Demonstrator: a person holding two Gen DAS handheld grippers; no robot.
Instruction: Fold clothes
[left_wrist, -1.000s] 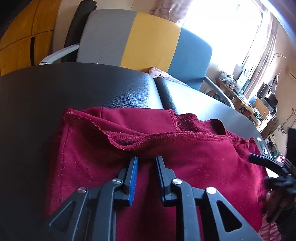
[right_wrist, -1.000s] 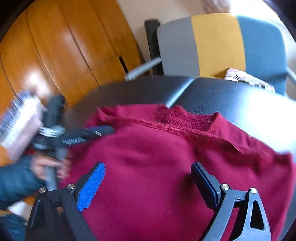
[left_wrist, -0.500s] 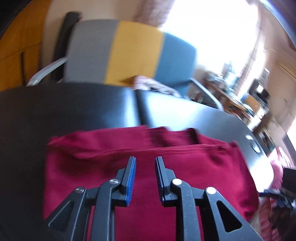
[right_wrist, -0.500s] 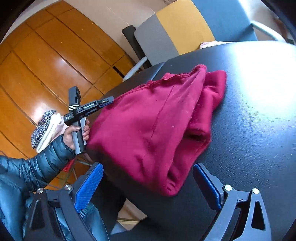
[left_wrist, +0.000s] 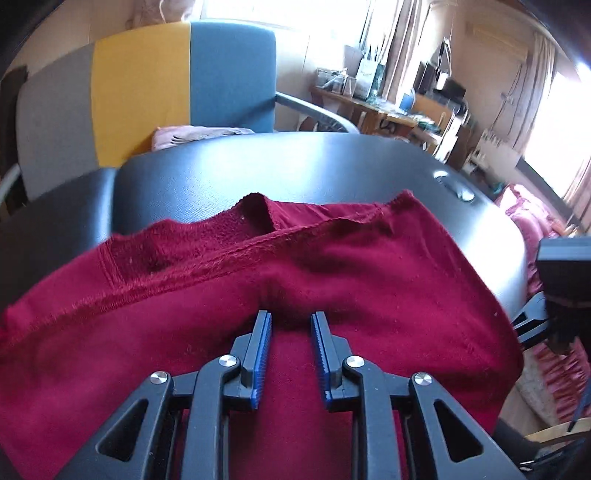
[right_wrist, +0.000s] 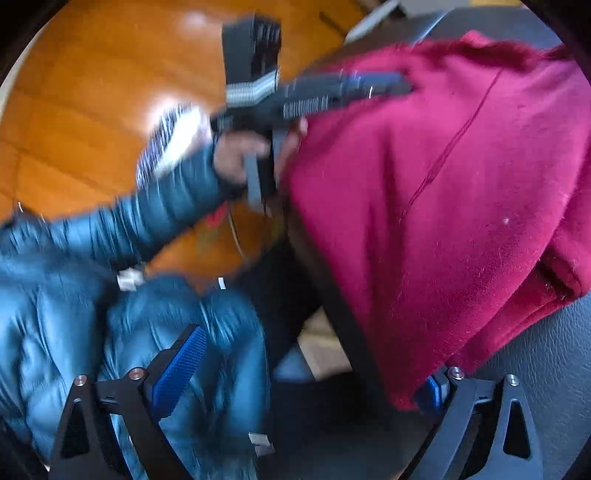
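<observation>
Sweater (left_wrist: 332, 295) overhangs table (left_wrist: 295, 170) edge.

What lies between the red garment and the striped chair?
In the left wrist view, only bare black table top lies between the red garment and the striped chair.

left gripper (left_wrist: 290, 325): jaws narrow, pads parallel, small gap; red cloth bunched at the tips (pinch itself not clear)
left hand (right_wrist: 255, 155): fist round the grey handle, seen from the right wrist view, blurred
left sleeve (right_wrist: 147, 221): dark blue puffer, arm bent
right gripper (right_wrist: 306, 363): jaws wide apart, nothing between the pads; right finger (right_wrist: 436, 391) under the cloth edge
</observation>
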